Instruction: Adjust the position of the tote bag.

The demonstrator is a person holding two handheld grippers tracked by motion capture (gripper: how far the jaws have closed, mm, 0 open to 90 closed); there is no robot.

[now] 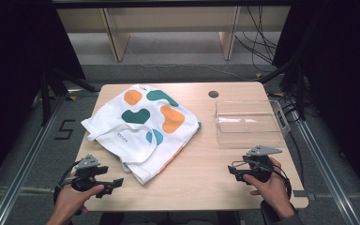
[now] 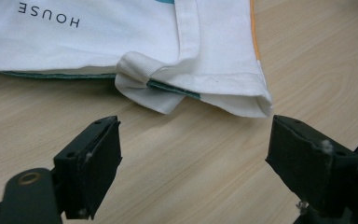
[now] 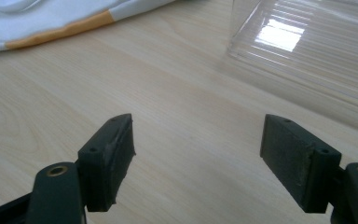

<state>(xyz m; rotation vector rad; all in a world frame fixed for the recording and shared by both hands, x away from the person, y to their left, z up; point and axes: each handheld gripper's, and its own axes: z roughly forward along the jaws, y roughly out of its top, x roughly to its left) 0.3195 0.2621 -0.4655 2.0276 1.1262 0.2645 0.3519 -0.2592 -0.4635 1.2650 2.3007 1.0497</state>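
White cloth bag, rumpled, blob-printed.

Tote bag: white woven cloth, matt, printed green and orange patches. Table: pale wood-grain top, smooth, faint sheen. Bin: clear glossy plastic, ribbed. Hand-held gripper pads: black, matt, scuffed.
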